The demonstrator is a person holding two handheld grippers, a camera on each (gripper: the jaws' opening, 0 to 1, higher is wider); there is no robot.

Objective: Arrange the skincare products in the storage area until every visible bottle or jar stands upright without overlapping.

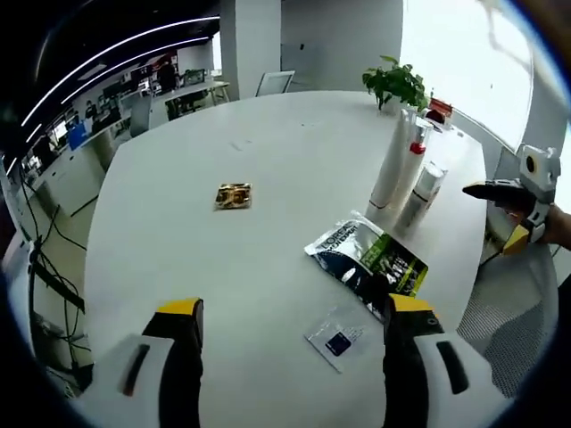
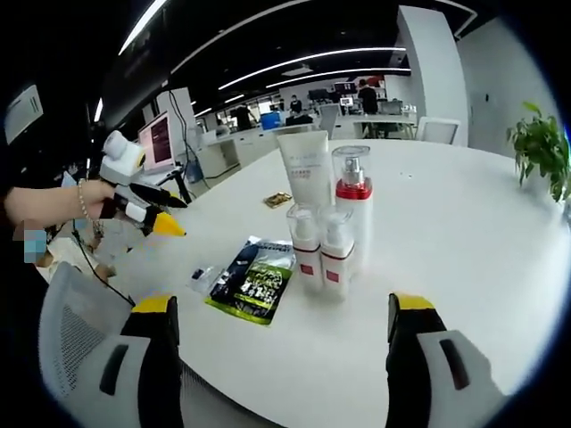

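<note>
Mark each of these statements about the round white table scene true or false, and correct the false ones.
1. The white tube stands upright. True.
2. The black and green sachet stands upright against the bottles. False: it lies flat on the white table, apart from them.
3. The right gripper is shut on the red-collared pump bottle. False: it is open, holding nothing.
4. Two small bottles stand side by side in front of the taller ones. True.
5. A potted plant stands at the table's far edge. True.
6. The left gripper holds the small gold packet. False: the packet lies alone on the table.
</note>
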